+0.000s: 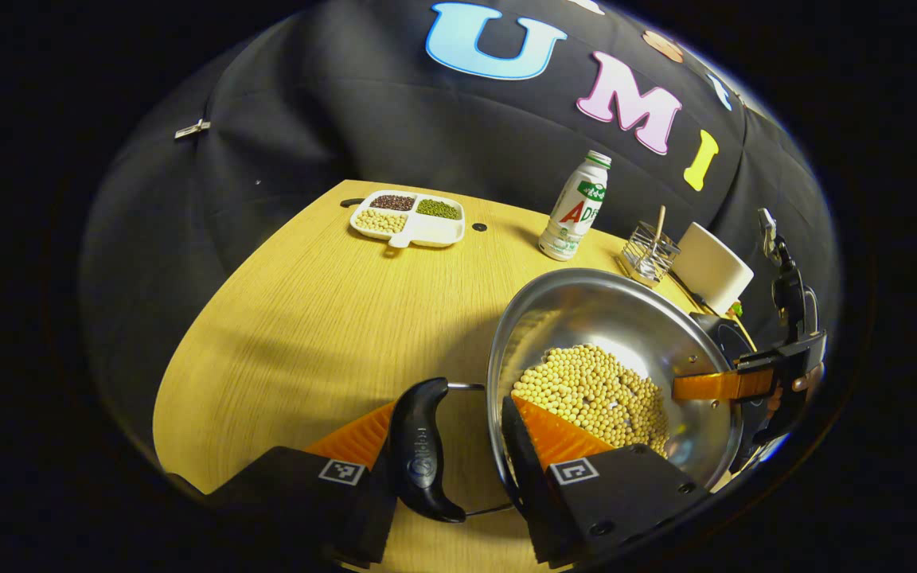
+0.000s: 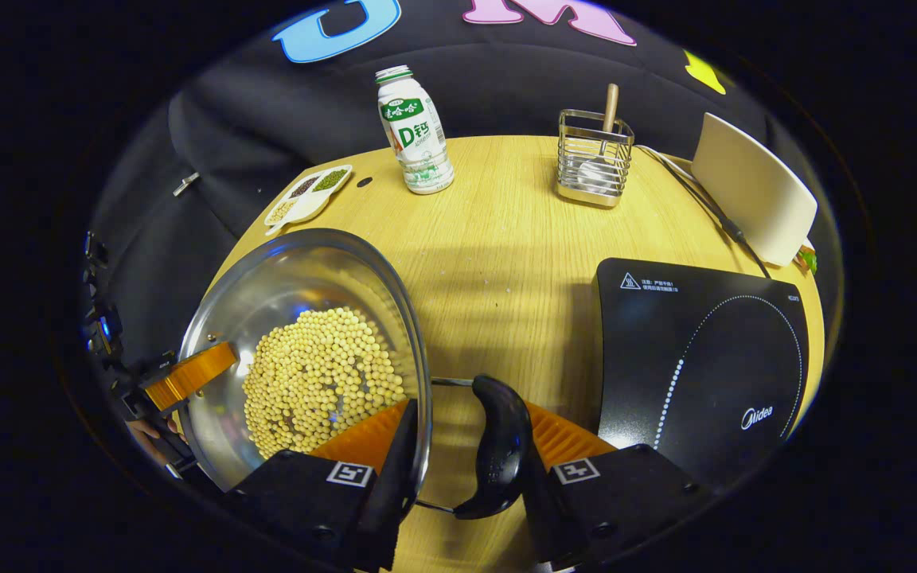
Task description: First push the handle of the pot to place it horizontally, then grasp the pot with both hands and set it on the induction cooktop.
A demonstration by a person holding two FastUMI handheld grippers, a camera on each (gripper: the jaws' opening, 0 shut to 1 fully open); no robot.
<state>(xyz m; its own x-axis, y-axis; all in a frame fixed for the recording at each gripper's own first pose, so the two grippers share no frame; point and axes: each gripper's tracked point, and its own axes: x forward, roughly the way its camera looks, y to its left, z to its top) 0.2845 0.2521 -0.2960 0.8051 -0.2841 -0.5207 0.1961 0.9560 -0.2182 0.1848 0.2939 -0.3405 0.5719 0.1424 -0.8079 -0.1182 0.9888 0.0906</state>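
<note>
One steel pot point(image 1: 626, 318), round and shallow, holding a heap of soybeans point(image 1: 594, 394); two black side handles on wire loops. Left gripper point(image 1: 458, 446) straddles one side: one finger outside the black handle point(image 1: 420, 450), the other inside the rim against the beans, so handle and pot wall both sit between the jaws. Whether both fingers press, cannot tell. Right gripper point(image 2: 466, 450) does the same on the opposite side, one finger inside the rim, the other just beyond its handle point(image 2: 498, 446); grip pressure likewise cannot tell. Each view catches the other gripper's finger reaching over the far rim, with a bit of a hand behind it. Pot sits beside the induction cooktop point(image 2: 705, 358), not on it; that black glass plate lies flat on the wooden table point(image 2: 490, 263), and the right gripper view shows its whole top, where the left gripper view has only an edge behind the pot. One divided white dish point(image 1: 411, 219) with four compartments: three hold dark, green and pale beans, the fourth bare. One white drink bottle point(image 2: 415, 131), upright. One wire caddy point(image 2: 594, 159) holding one wooden-handled utensil. One white device point(image 2: 753, 187) at the table's far corner, a cable running past it.
</note>
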